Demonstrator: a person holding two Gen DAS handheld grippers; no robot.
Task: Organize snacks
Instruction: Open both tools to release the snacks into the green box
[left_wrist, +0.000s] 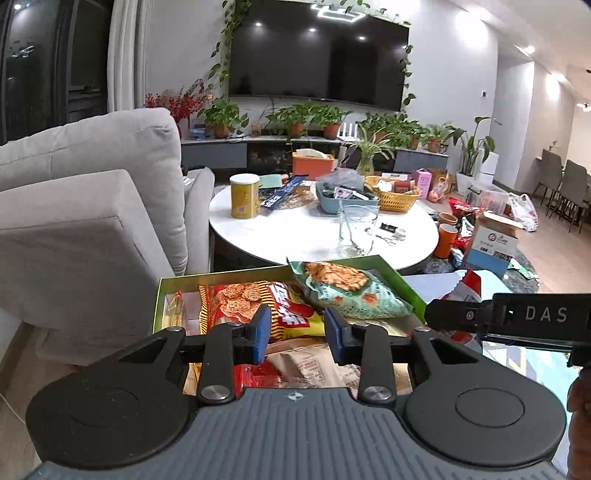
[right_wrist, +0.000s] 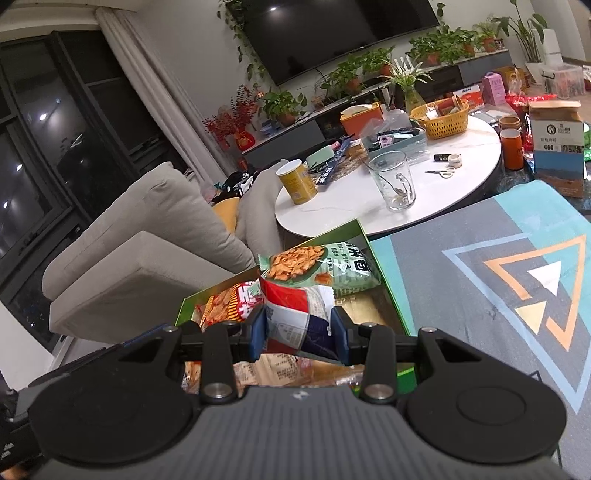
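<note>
A red, white and blue packet (right_wrist: 295, 321) is pinched between the pads of the right gripper (right_wrist: 300, 334), above the green box (right_wrist: 364, 236); the left gripper (left_wrist: 297, 332) is held parted and empty over the red-and-yellow bag (left_wrist: 258, 302) inside.

Left gripper (left_wrist: 295, 332): black linkage arms, two blue rubber-faced fingers (left_wrist: 260, 332), silver round screws at the pivots. Two large black discs at lower left and lower right of the frame. Ribbed grey housing along the bottom centre, with a small compass-like mark.

Right gripper (right_wrist: 300, 332): same build, with blue fingers (right_wrist: 258, 334), black arms, silver screws, black discs and a ribbed grey body carrying a faint white mark.

At the right edge of the left view, its black side bears white letters "DAS".
</note>
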